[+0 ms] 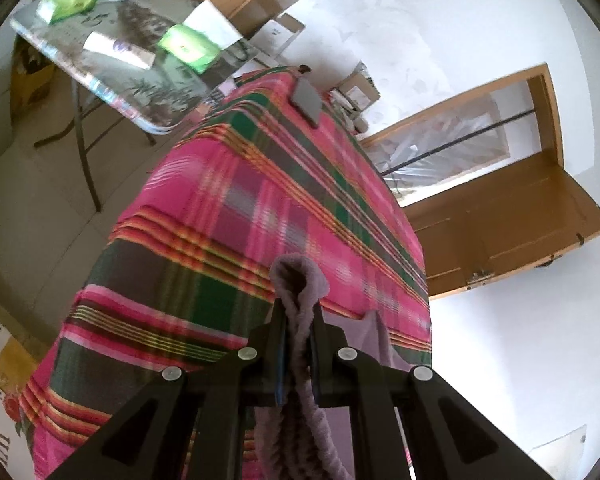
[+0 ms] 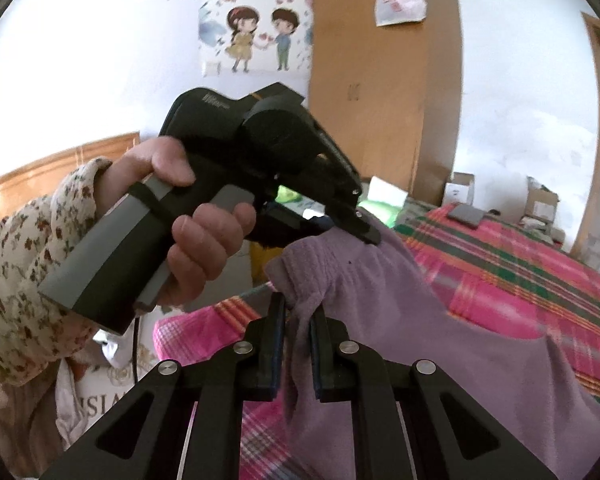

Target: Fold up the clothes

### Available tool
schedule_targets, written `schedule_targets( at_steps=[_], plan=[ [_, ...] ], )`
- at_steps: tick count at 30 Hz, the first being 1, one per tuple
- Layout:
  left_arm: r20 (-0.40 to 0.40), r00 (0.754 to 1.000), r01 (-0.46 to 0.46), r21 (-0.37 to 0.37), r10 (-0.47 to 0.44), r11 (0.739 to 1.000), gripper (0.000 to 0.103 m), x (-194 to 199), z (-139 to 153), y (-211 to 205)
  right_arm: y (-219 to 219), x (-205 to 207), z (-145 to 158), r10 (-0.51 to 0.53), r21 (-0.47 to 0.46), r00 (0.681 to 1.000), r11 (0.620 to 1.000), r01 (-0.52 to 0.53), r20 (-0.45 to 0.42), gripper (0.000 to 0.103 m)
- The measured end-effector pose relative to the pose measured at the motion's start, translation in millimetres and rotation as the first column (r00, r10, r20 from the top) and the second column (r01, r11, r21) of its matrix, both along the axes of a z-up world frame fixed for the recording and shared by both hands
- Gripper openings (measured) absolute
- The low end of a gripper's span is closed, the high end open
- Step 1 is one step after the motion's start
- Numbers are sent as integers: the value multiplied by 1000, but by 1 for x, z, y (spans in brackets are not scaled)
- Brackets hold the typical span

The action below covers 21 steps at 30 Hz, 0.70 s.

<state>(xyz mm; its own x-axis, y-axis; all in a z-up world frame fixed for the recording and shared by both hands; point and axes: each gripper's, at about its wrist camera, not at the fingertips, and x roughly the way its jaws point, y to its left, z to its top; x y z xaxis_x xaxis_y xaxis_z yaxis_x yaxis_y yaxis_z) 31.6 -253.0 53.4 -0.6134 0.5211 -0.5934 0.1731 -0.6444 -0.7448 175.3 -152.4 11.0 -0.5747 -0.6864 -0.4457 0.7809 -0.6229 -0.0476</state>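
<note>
Between your right gripper's (image 2: 298,312) fingers, closest to that lens, sits a bunched edge of the lilac fleece garment (image 2: 400,320), and the pads are closed narrow on it. Your left gripper (image 1: 299,312) is likewise clamped narrow on a rolled fold of the same cloth, which pokes up past its fingertips. Seen from the right wrist, that left gripper (image 2: 366,234) pinches another point of the same edge, your left hand (image 2: 196,236) wrapped round its grey handle. Take the plaid bedspread (image 1: 260,208) as your landmark: the garment hangs just above its near end, part of it still trailing onto the spread. By my reading you are in the lift-and-spread step, both holds made, no fold laid yet. Next you would need to draw the two grips apart so the edge goes taut, then lay the cloth flat on the bedspread without letting either pinch slip. Count: one garment, two grippers, one dark flat phone-like slab (image 1: 307,100) at the bedspread's far end, two green packets (image 1: 188,46) on the side table (image 1: 60,52) beyond it.
</note>
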Motion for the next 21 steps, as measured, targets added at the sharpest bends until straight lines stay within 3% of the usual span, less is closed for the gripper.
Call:
schedule_targets(
  at_steps=[10,21],
  plan=[
    [-80,991,108,-51,-112,993,9,-15,41,61,59,8,26,-108,-75,993,992,105,-47,11],
    [-84,972,213,-65,-218,975,10,-36,52,119,108,11,33,-232,-103,972,969,226,-49,12]
  ],
)
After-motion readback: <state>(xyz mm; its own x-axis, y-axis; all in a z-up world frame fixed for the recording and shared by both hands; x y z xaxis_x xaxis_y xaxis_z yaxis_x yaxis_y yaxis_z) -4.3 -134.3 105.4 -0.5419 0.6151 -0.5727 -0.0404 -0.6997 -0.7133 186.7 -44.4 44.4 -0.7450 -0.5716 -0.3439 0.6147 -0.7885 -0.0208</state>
